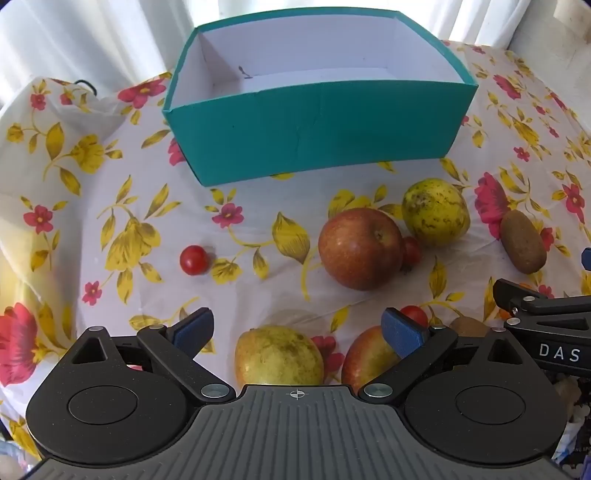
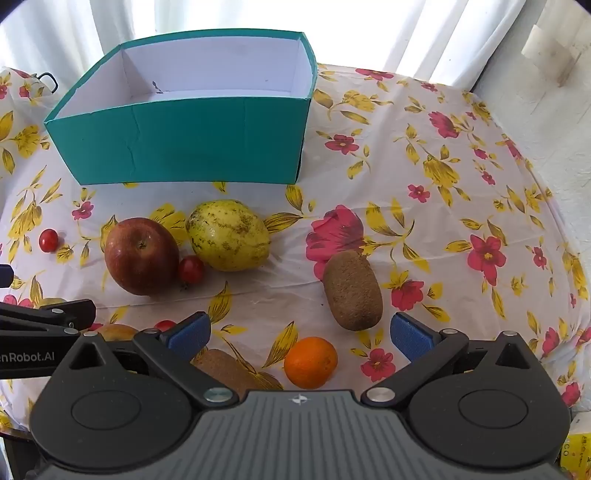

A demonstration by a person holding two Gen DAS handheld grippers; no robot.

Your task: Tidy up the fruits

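A teal box (image 1: pixel 314 136) with a white inside stands empty at the back of the table; it also shows in the right wrist view (image 2: pixel 184 147). In front lie a red apple (image 1: pixel 360 249), a spotted yellow-green fruit (image 1: pixel 436 212), a kiwi (image 1: pixel 522 242) and cherry tomatoes (image 1: pixel 194 260). My left gripper (image 1: pixel 299 328) is open and empty above a second yellow-green fruit (image 1: pixel 277 356) and a second apple (image 1: pixel 369 360). My right gripper (image 2: pixel 301 336) is open and empty above an orange (image 2: pixel 310 362), between two kiwis (image 2: pixel 352 291) (image 2: pixel 229 369).
A flowered plastic cloth (image 2: pixel 461 184) covers the table. White curtains (image 2: pixel 369 29) hang behind it. The cloth drops off at the right edge (image 2: pixel 561 229). The other gripper's body shows at the right of the left wrist view (image 1: pixel 546 325).
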